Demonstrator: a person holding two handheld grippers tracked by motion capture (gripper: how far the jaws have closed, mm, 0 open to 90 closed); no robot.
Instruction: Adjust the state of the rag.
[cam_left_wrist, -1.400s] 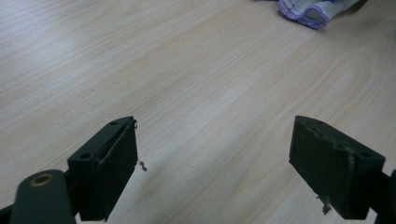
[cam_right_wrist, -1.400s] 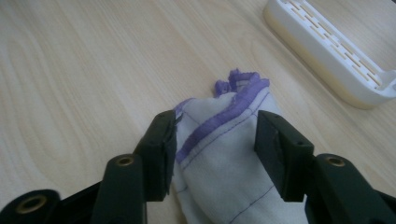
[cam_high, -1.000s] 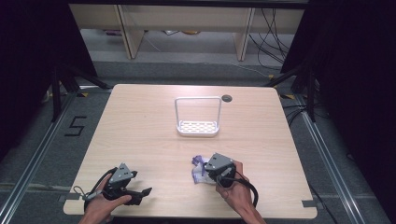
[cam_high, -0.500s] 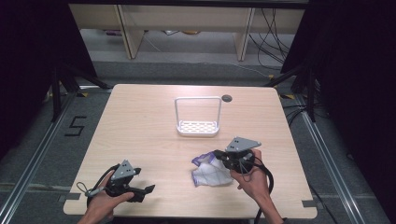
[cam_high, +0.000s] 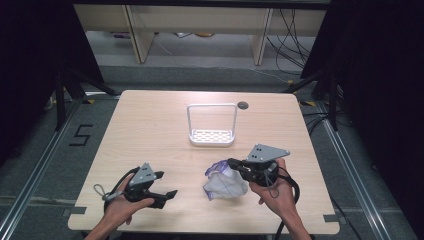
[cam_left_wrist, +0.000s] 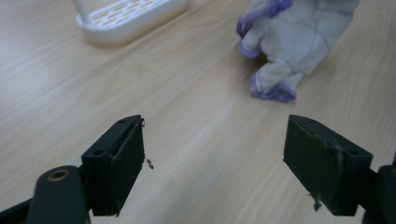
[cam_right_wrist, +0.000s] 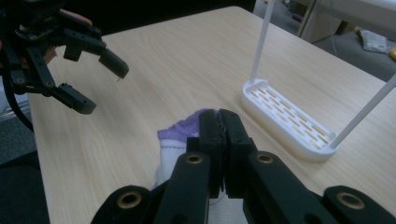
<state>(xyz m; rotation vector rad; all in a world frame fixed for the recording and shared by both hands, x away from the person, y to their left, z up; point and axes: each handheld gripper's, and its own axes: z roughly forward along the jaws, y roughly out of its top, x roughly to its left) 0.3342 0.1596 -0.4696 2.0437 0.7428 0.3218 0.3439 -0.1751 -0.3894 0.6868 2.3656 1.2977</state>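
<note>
Right claw (cam_high: 235, 164) grips the white, purple-edged cloth (cam_high: 225, 185); left claw (cam_high: 166, 184) gapes, narrowing, holding nothing.

Open tabletop (cam_high: 150, 130) w/ two obstacles

White rack (cam_high: 212, 125) stands mid-far; crumpled cloth (cam_high: 225, 184) sits near front, right of center. Bare wood btwn them & all along left.
</note>
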